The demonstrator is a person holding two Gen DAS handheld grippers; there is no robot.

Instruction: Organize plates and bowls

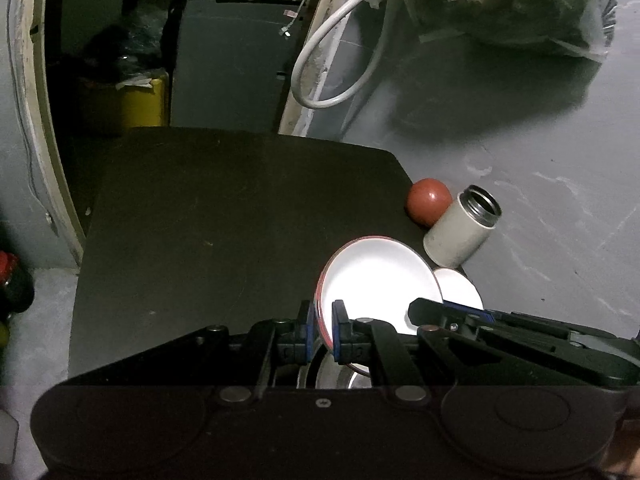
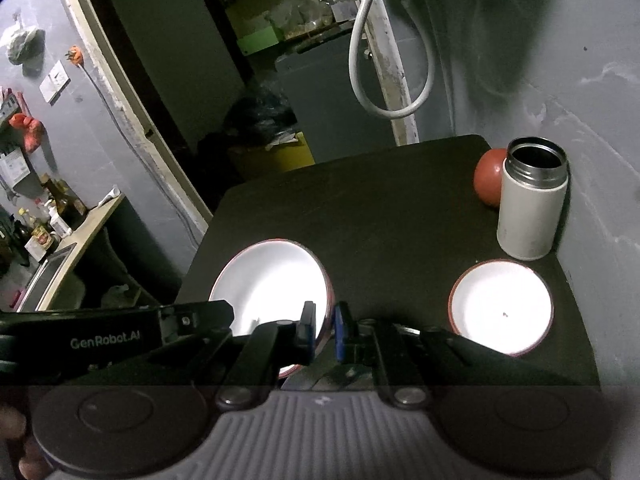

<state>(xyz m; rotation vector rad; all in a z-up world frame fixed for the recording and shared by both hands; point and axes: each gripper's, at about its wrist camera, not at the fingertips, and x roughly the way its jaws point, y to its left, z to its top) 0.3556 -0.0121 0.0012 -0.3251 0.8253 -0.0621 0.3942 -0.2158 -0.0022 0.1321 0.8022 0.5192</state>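
Both tools are pinched on the same dish, from opposite sides. The left tool (image 1: 324,330) has its blue-padded jaws nearly shut across the near rim of the large white red-rimmed enamel plate (image 1: 378,278); the right tool (image 2: 325,330) grips the rim on the plate's other side, jaws equally narrow. The plate looks tilted, seemingly lifted off the dark worktop (image 2: 392,208), though I cannot be sure. What matters next is the small white red-rimmed bowl (image 2: 502,306): it sits flat on the worktop, off to the right of the plate and apart from it, just in front of the open white steel flask (image 2: 532,204). The right tool is the nearer one, I judge.
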